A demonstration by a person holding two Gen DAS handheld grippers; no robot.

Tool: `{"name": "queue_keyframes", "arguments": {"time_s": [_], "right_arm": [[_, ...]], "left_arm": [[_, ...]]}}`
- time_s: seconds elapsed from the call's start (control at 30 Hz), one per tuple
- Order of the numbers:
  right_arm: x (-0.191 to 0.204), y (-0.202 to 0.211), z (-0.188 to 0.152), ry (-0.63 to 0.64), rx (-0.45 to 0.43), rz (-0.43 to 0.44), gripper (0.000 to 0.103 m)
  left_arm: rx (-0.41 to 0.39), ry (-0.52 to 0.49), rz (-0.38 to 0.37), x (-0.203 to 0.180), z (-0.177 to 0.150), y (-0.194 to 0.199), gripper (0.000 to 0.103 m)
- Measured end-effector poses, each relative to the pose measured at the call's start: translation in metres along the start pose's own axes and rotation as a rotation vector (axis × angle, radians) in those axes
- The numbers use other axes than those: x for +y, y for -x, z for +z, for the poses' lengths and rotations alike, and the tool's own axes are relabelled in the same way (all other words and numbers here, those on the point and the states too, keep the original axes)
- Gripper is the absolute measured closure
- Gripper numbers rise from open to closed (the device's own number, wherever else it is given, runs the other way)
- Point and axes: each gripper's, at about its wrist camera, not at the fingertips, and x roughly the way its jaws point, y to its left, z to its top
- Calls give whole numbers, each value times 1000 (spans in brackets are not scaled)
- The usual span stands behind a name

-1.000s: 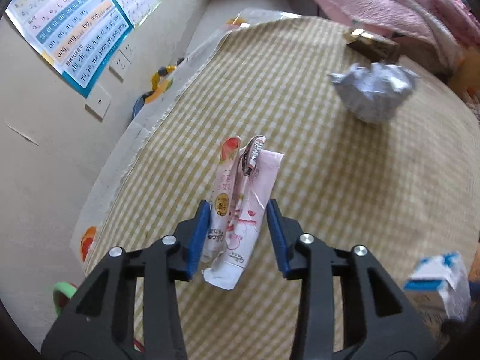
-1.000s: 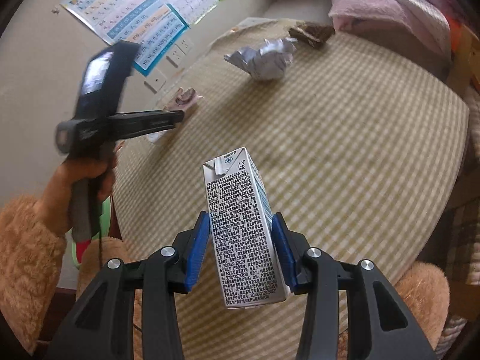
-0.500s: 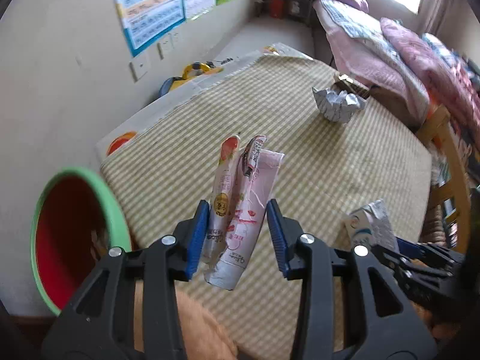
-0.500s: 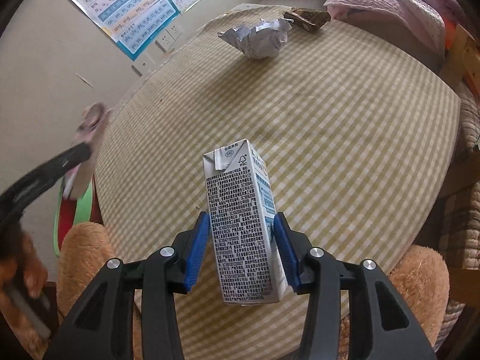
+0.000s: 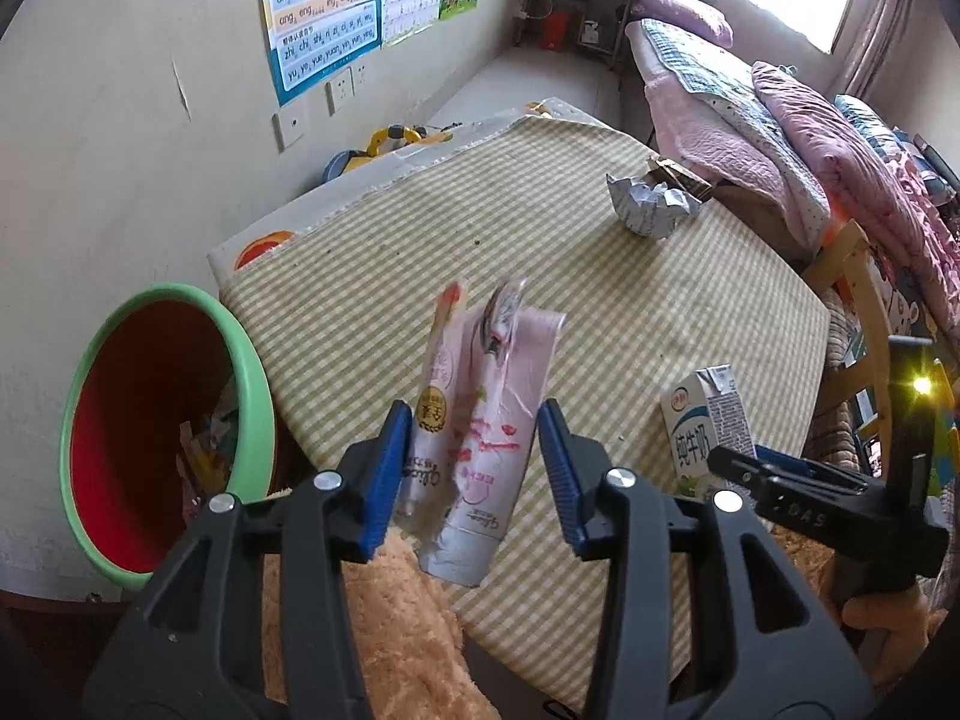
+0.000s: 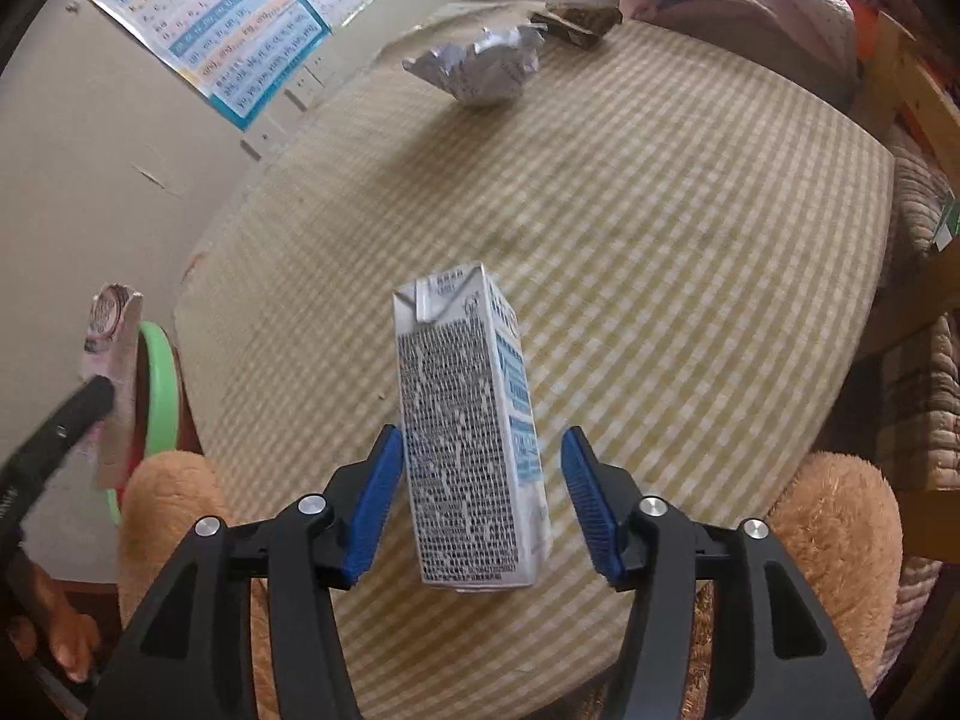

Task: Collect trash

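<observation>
My left gripper [image 5: 474, 468] has its jaws spread, with pink snack wrappers [image 5: 480, 432] between them, touching neither pad that I can see. A red bin with a green rim [image 5: 156, 432] stands low at the left, beside the table. My right gripper [image 6: 480, 498] is also spread. A white milk carton [image 6: 468, 438] sits between its pads with a gap on the right side. The carton [image 5: 708, 420] and the right gripper also show at the right of the left wrist view. The wrappers [image 6: 111, 372] show at the left edge of the right wrist view.
A checked tablecloth [image 5: 600, 312] covers the table. A crumpled silver foil bag [image 5: 648, 207] and a brown wrapper [image 5: 684, 177] lie at its far side. A bed with pink quilts [image 5: 810, 144] stands beyond. Posters hang on the left wall.
Both grippers have opened wider around their items. The left gripper has pulled back and left, bringing the red bin into view. The right gripper has drawn back slightly.
</observation>
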Motion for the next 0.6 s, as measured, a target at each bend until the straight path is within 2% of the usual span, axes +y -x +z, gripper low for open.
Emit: {"name": "queue_keyframes", "arguments": {"time_s": [0.1, 0.17, 0.2, 0.27, 0.47, 0.6], "right_arm": [[4, -3, -4, 16, 10, -20, 49], [7, -3, -7, 35, 11, -22, 54], [10, -4, -9, 51, 13, -26, 62], [14, -2, -11, 66, 10, -23, 62], [32, 28, -7, 110, -93, 11, 64], [37, 47, -3, 103, -149, 36, 64]], "left_arm": [[-3, -9, 1, -2, -1, 2, 62], [-3, -8, -2, -2, -2, 2, 62], [-3, -9, -1, -2, -2, 3, 62], [-2, -8, -3, -2, -3, 3, 62], [-15, -3, -1, 1, -2, 6, 62], [-12, 8, -2, 4, -2, 7, 66]]}}
